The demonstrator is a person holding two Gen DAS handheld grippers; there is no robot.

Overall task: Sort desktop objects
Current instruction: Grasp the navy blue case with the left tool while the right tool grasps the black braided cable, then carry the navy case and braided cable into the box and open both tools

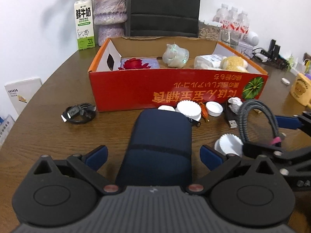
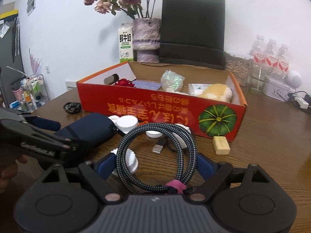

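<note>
Straddling a navy pouch (image 1: 159, 147) on the tabletop (image 1: 58, 136): left hand-held gripper (image 1: 153, 156), jaws wide, pads clear of the fabric. Holding a coiled braided cable (image 2: 155, 155) between spread fingers: right hand-held gripper (image 2: 156, 167). Crowded ahead by white caps (image 1: 188, 109), a USB plug (image 1: 232, 123), crumpled paper (image 1: 235, 103) and a black cord (image 1: 79, 113), all against the red box (image 1: 175, 91) already containing sorted items.

Bright even room light; glare on my desk (image 2: 272, 126) & box front (image 1: 175, 89); fisheye bends edges, corners dark, slight blur.
</note>
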